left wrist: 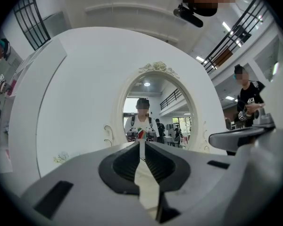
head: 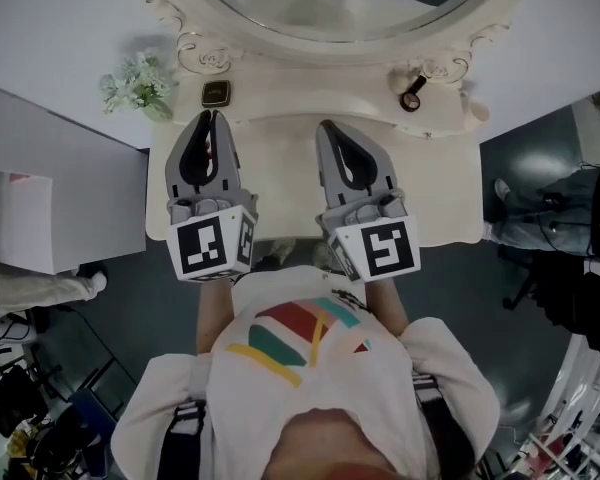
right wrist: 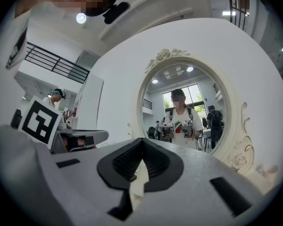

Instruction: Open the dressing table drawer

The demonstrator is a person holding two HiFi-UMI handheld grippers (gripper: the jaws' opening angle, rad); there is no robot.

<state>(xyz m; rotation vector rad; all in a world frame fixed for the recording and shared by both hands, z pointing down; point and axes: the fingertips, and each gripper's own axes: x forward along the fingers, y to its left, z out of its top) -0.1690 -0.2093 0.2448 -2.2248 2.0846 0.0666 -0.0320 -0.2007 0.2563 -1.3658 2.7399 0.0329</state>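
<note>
The cream dressing table [head: 280,173] stands right in front of me, its oval mirror [head: 345,8] at the back. Its drawer is hidden under the tabletop's front edge in the head view. My left gripper [head: 212,118] hovers over the left half of the tabletop, pointing at the mirror, jaws shut and empty. My right gripper [head: 326,126] is beside it over the middle, also shut and empty. In the left gripper view the left gripper [left wrist: 142,144] faces the mirror [left wrist: 155,107]. In the right gripper view the right gripper [right wrist: 142,142] faces the mirror [right wrist: 186,105].
A small bunch of pale flowers [head: 138,86] and a small dark box [head: 216,93] sit at the table's back left. A black item [head: 413,93] lies at the back right. A white cabinet [head: 60,183] adjoins the left side. A person's legs [head: 540,218] are at the right.
</note>
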